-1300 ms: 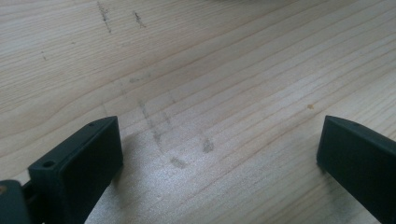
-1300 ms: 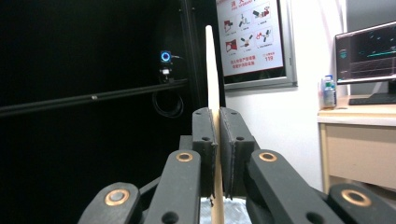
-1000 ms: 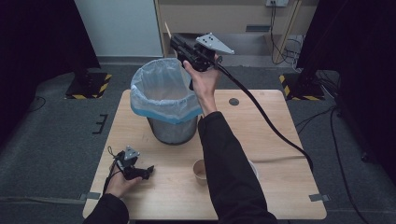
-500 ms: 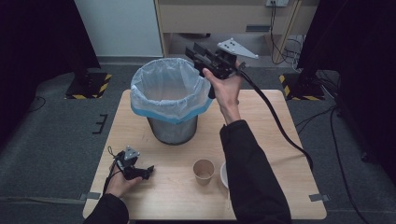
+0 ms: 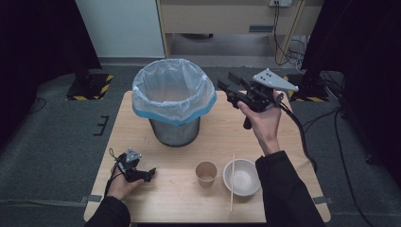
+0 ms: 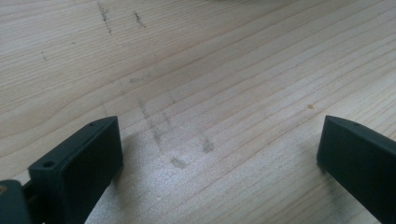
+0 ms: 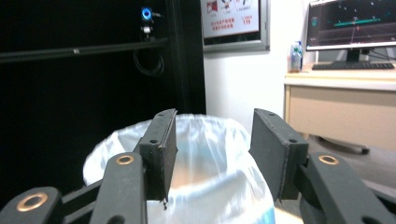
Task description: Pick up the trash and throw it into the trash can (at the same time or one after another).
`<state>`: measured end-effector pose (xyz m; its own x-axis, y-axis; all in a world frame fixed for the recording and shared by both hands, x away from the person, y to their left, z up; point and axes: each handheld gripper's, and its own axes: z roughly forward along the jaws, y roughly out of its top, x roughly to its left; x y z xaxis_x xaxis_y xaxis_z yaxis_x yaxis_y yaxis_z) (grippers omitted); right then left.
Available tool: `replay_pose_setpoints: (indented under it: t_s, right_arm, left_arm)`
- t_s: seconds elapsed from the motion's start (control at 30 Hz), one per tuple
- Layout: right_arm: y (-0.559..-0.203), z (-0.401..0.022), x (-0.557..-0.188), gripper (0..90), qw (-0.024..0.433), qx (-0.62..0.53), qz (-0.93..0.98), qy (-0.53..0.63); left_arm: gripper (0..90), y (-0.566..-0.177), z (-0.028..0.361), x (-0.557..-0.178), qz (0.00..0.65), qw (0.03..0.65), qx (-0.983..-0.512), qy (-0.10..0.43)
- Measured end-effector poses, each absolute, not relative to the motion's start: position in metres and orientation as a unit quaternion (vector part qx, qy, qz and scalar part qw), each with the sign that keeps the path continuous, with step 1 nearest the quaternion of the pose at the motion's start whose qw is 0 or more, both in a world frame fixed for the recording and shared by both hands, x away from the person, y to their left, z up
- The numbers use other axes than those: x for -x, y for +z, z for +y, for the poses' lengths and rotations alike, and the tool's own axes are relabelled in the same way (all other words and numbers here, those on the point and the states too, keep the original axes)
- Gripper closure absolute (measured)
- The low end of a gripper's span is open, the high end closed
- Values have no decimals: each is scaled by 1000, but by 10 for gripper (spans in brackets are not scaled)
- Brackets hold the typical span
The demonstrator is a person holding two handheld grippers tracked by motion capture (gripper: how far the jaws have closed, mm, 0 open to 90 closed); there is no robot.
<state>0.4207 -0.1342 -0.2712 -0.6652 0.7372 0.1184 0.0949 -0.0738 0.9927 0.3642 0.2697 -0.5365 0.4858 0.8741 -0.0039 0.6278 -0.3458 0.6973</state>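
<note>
The bin (image 5: 174, 101), lined with a bag, stands near the table's (image 5: 156, 198) far edge; the right gripper (image 5: 226, 89) hangs beside its rim, jaws just opened, nothing between them. The left gripper (image 5: 150, 173) rests open near the left front corner. One cup (image 5: 206, 172), one bowl (image 5: 242, 177) and one chopstick (image 5: 232, 181) wait along the front edge. A careless reach could tip the cup or roll the chopstick off.

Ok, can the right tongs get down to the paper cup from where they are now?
Probably yes. The right tongs are open and empty beside the bin, and the paper cup stands upright with bare table above it; the white bowl and chopstick lie just to its right, apart.
</note>
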Motion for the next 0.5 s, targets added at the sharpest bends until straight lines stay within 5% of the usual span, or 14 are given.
replay_pose_setpoints:
  t_s: [0.5]
  right_arm:
    - [-340,-174,-377,444,235,-371,666,603]
  left_arm:
    - [0,-537,269,-364,471,325,-798,189]
